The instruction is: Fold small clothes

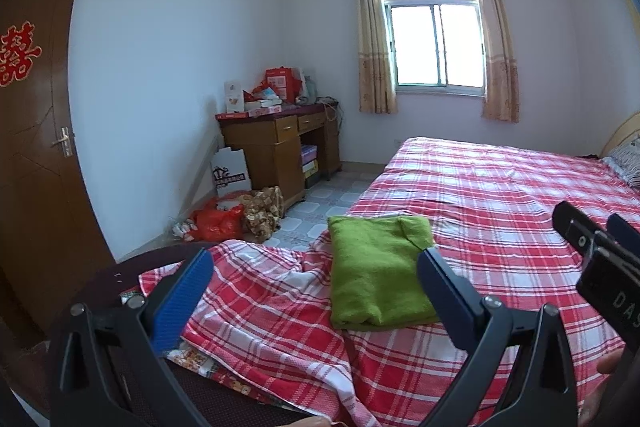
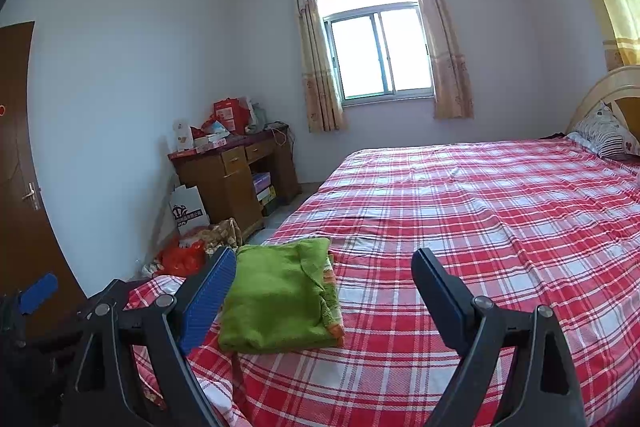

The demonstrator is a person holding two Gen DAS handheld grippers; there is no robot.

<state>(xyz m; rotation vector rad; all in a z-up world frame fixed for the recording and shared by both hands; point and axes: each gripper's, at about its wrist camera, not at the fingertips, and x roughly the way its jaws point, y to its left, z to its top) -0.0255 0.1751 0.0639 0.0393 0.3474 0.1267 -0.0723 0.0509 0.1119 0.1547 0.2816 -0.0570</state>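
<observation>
Folded green garment (image 1: 378, 273) lying near the foot corner of the bed (image 1: 500, 211), left gripper (image 1: 316, 291) hovering over it, fingers apart, empty, right gripper (image 2: 324, 293) likewise spread, gripping nothing.

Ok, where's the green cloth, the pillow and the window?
green cloth (image 2: 276, 299): right wrist view, middle of its folded top face.
pillow (image 2: 606, 133): right wrist view, its patterned front by the headboard.
window (image 1: 436, 43): left wrist view, on the centre frame bar between the panes.
</observation>
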